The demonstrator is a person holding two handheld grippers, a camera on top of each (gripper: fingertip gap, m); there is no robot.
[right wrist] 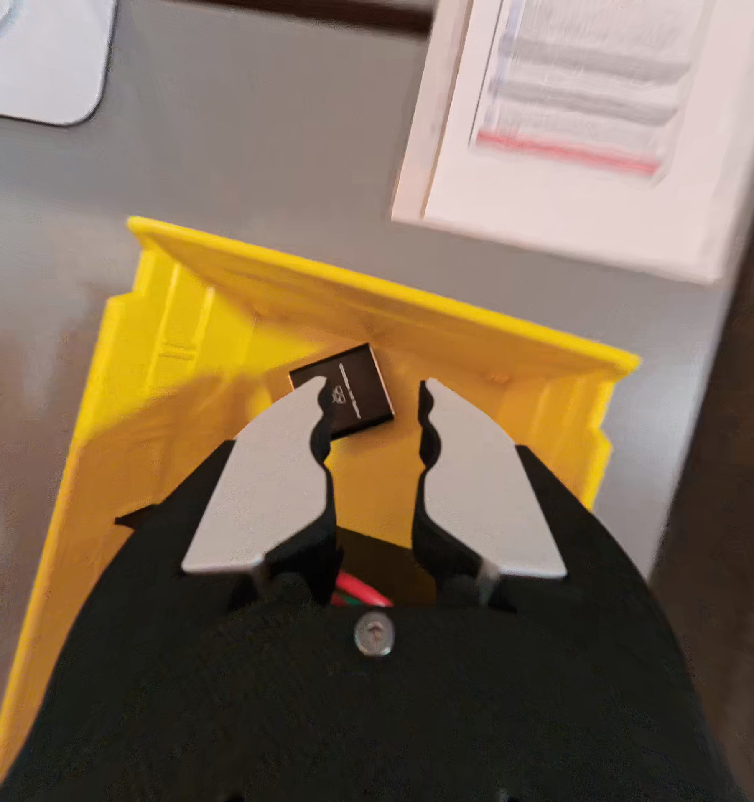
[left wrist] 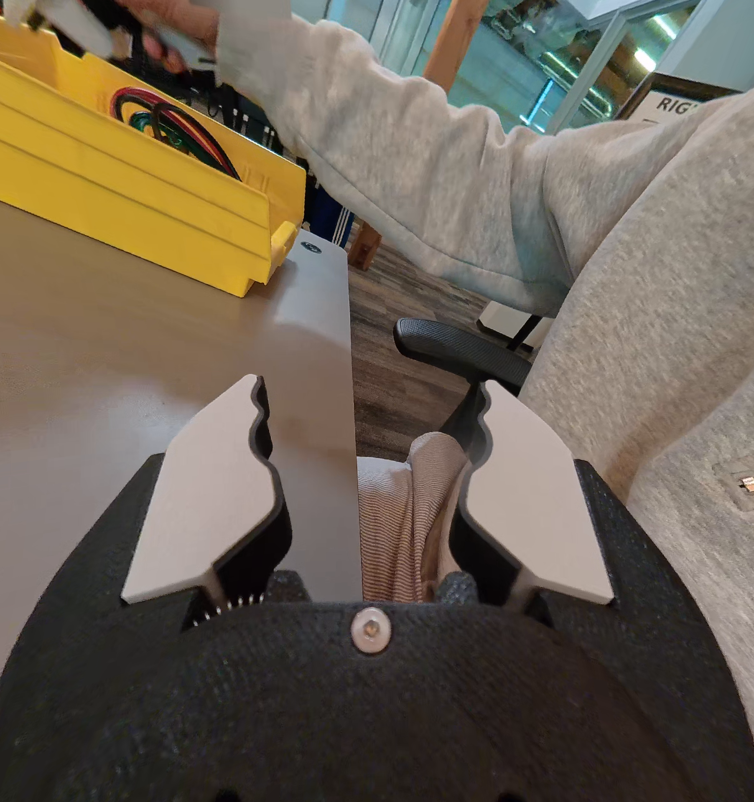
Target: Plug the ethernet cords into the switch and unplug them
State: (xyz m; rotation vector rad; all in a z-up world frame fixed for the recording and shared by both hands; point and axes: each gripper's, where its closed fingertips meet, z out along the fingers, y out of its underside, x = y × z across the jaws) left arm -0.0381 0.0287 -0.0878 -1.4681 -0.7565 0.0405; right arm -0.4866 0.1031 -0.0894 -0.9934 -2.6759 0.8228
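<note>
The left gripper [left wrist: 373,416] is held low at the near edge of the grey table [left wrist: 106,347], its jaws spread wide with nothing between them; past it are a grey sleeve [left wrist: 431,173] and a black chair armrest [left wrist: 462,351]. A yellow bin [left wrist: 119,186] stands on the table, and coiled red, black and green cords [left wrist: 171,126] lie inside it. The right gripper [right wrist: 373,390] hangs over the same bin [right wrist: 410,312], jaws apart and empty, fingertips pointing down at a small black box, the switch [right wrist: 358,390], which lies tilted on the bin floor close to the far wall. White printing runs across the top of the switch, and the left fingertip overlaps its near corner in this view; whether they touch cannot be told. Beyond the bin lies a white sheet [right wrist: 583,130] with blurred lines of print and a red stripe, too smeared to read. A framed sign [left wrist: 679,104] with dark lettering stands behind the sleeve.
</note>
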